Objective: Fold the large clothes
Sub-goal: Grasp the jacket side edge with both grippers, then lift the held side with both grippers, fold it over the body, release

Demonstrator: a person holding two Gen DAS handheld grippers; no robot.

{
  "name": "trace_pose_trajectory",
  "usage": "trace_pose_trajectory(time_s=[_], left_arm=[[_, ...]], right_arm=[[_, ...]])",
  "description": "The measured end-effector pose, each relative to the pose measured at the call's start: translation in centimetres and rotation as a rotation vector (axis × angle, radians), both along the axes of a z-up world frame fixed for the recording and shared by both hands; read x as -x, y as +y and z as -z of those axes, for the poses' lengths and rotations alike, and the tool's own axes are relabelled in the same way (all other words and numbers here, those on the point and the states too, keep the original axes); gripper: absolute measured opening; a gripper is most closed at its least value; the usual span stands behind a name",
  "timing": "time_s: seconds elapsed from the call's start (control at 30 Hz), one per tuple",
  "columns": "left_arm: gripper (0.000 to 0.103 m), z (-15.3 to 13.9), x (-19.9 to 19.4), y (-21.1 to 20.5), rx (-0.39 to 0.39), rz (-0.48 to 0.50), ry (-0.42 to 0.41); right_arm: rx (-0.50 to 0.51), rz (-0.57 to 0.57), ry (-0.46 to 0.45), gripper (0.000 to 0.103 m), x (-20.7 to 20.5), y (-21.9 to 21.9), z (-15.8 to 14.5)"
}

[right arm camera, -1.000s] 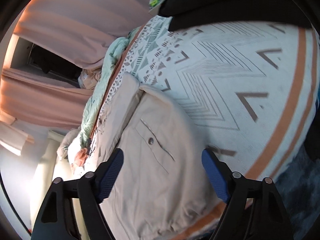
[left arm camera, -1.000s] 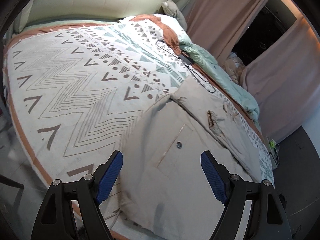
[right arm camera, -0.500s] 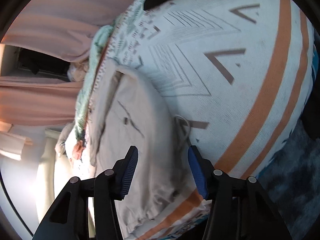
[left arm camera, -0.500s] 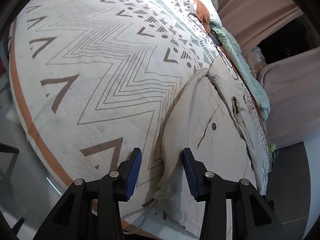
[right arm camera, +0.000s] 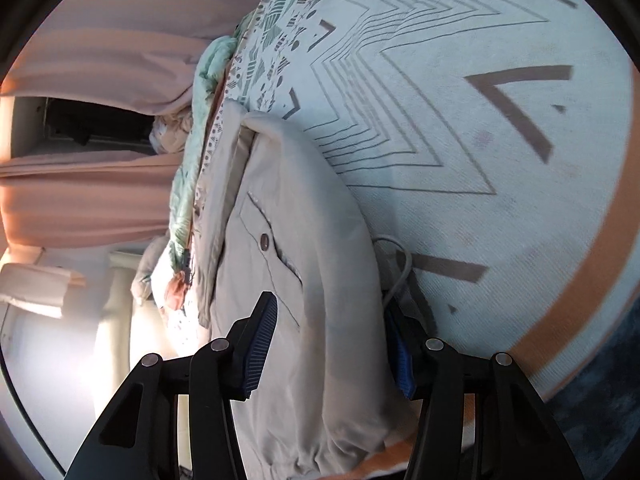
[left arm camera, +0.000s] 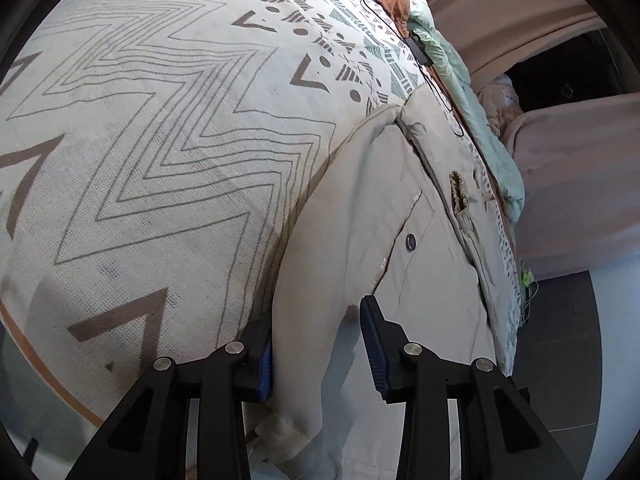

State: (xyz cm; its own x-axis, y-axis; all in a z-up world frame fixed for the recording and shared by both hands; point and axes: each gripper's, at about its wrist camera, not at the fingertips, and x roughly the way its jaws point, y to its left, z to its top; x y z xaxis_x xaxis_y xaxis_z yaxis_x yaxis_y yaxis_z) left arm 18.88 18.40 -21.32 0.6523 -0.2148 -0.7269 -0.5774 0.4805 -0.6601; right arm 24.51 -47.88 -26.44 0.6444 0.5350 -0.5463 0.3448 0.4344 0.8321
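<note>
A beige garment [left arm camera: 372,240], apparently trousers with a buttoned pocket [left arm camera: 410,243], is laid flat on the patterned bed cover [left arm camera: 160,120], with its near end reaching the bed edge directly ahead of both claws. The left claw [left arm camera: 316,354] is spread around the garment's near edge, cloth lying between the blue pads [left arm camera: 370,344], but no pinch is shown; the jaws stand apart. The right claw [right arm camera: 330,350] is likewise released, straddling a raised roll of the same cloth just in front of it, with a pale drawstring [right arm camera: 396,268] lying off its right finger. The fabric is judged soft, light and limp, likely to sag and slide once lifted, so it would best be gripped at the thicker hem or seam between each pair of pads, both layers being caught together. A crumpled green blanket [left arm camera: 480,128] is seen far beyond the garment
</note>
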Motion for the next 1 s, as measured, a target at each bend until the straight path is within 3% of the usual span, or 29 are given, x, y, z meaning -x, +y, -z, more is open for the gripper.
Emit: trace_pose_trajectory(time_s=[0.03, 0.1, 0.13, 0.17, 0.3, 0.47, 0.77, 1.0], left_arm=[[0.036, 0.3, 0.1, -0.1, 0.022, 0.003, -0.004], [0.015, 0.6, 0.4, -0.2, 0.035, 0.005, 0.010], [0.012, 0.8, 0.6, -0.2, 0.055, 0.009, 0.005], [0.009, 0.9, 0.9, -0.1, 0.078, 0.004, -0.010], [0.006, 0.1, 2.4, 0.0, 0.107, -0.037, -0.084], [0.005, -2.5, 4.7, -0.5, 0.106, -0.054, -0.163], [0.005, -7.5, 11.2, 0.3, 0.180, -0.083, -0.321], [0.005, -12.3, 14.4, -0.6, 0.178, -0.096, -0.421]], right_arm=[[0.005, -0.008, -0.003, 0.053, -0.1, 0.1, -0.1], [0.023, -0.023, -0.005, 0.039, -0.3, 0.3, -0.3], [0.018, -0.036, -0.001, 0.015, -0.3, 0.4, -0.1], [-0.007, -0.044, -0.002, 0.011, -0.4, 0.5, 0.1], [-0.045, 0.005, -0.062, 0.007, 0.9, -0.2, -0.3], [-0.057, 0.027, -0.159, 0.006, 2.8, 0.4, -3.1], [-0.073, 0.038, -0.297, 0.006, 7.8, -0.2, -8.5], [-0.172, 0.036, -0.379, 0.006, 10.7, -0.4, -12.1]])
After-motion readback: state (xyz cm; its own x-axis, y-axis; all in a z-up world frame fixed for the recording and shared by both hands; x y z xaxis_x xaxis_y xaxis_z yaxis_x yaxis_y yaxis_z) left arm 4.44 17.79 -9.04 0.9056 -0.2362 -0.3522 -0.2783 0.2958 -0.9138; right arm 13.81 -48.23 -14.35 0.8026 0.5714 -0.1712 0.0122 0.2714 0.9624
